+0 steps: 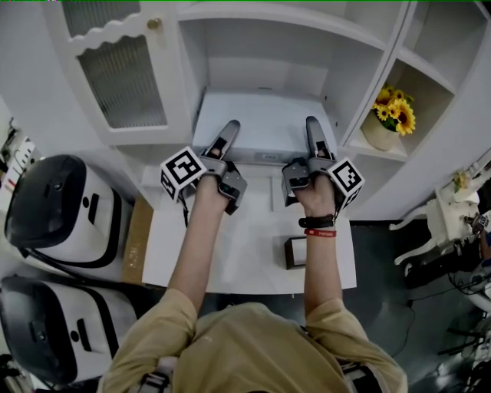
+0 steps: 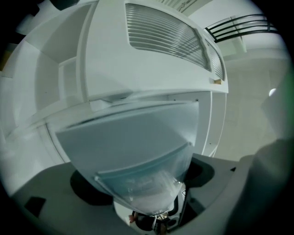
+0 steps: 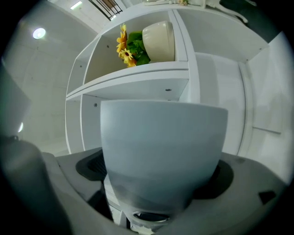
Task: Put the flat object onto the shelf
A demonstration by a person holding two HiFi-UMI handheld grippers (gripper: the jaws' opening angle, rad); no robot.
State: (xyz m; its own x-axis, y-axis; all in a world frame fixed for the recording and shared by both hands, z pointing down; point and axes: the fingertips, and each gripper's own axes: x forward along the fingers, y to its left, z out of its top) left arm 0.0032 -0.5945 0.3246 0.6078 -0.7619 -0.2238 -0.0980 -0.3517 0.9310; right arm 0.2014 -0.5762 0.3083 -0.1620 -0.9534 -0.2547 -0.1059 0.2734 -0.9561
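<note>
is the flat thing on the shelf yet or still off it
On it: the flat object lies flat inside the cabinet's middle bay.

flowers: yellow sunflowers (image 1: 395,107) in a cream pot (image 1: 378,132), at the right.
cabinet door (image 1: 123,84): white, with ribbed glass and a gold knob (image 1: 154,24).
small box (image 1: 294,252): dark, on the white table (image 1: 230,261), near its right edge.
devices (image 1: 57,207): two, white and black, at the left.
cardboard (image 1: 138,238): brown, between the upper device and the table.
</note>
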